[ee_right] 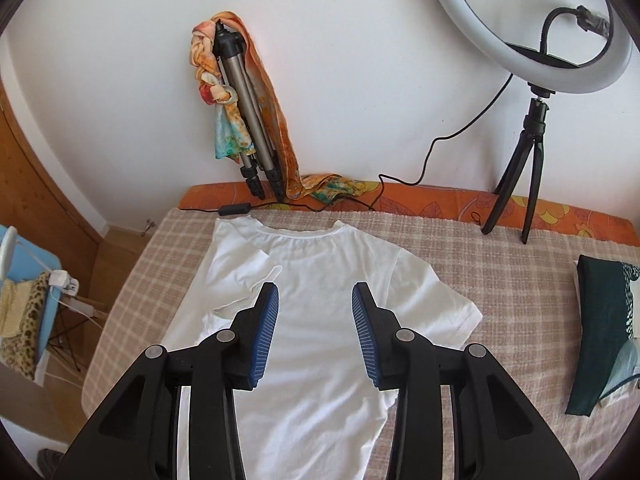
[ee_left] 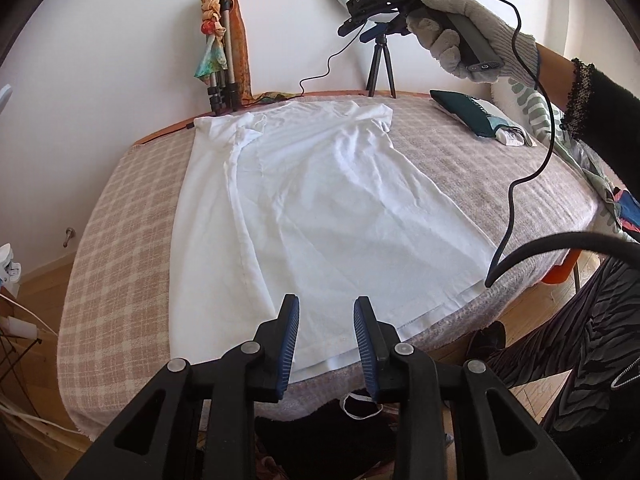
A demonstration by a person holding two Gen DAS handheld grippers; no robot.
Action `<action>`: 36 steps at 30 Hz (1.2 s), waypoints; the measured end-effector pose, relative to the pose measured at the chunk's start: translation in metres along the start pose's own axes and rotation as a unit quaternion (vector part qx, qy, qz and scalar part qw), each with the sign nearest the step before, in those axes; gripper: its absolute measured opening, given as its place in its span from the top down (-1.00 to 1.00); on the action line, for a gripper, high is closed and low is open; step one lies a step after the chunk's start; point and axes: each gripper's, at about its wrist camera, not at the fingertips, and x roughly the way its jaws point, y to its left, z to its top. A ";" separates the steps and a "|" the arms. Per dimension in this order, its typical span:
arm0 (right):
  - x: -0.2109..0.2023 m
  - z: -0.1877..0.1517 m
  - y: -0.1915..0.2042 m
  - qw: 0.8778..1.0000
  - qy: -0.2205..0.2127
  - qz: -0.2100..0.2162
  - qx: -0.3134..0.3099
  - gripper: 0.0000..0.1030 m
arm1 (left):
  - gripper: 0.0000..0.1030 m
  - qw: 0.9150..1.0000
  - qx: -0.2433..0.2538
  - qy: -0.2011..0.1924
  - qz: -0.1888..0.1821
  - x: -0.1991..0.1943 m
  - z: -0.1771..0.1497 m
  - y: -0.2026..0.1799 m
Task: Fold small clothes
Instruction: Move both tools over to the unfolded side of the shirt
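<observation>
Garment: we see a white T-shirt [ee_left: 320, 208] spread flat on the bed [ee_left: 120, 220], filling the middle of the left wrist view; its hem lies toward the lower edge of the frame, its neckline toward the wall.
Fold state: one side panel with its sleeve is turned in over the body – it shows at the left of the shirt in both views. The other sleeve [ee_right: 448, 304] lies spread, right of centre in the right wrist view.
Left tool [ee_left: 326, 344]: jaws apart, nothing between the pads; it hangs over the hem at bottom centre.
Right tool [ee_right: 314, 328]: jaws apart and empty – we see it above the shirt's chest. In the left wrist view it appears at upper right, held by a gloved hand [ee_left: 472, 36], clear of the cloth.
Bed cover: a pink-and-cream checked blanket [ee_right: 500, 280] lies under the shirt.
Folded items: a dark green stack [ee_right: 600, 336] sits at the right edge of the bed, well apart from the shirt.
Background: a ring light [ee_right: 532, 28] on a small tripod, upper right; a folded tripod [ee_right: 244, 112] draped with a scarf leans on the wall.
</observation>
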 end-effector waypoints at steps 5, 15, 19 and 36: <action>-0.033 -0.022 -0.051 0.999 -0.001 -0.021 0.024 0.13 | 0.45 0.999 0.045 -0.010 -0.021 0.016 0.011 -0.045; -0.046 -0.063 -0.128 0.997 0.022 -0.032 0.063 0.10 | 0.36 0.991 0.069 0.022 -0.113 0.065 0.034 -0.118; -0.034 -0.071 -0.141 0.997 0.034 -0.022 0.071 0.10 | 0.33 0.988 0.072 0.038 -0.129 0.080 0.040 -0.138; 0.036 -0.063 -0.168 0.992 0.061 0.027 0.107 -0.07 | 0.62 0.988 0.112 0.067 -0.084 0.109 0.041 -0.172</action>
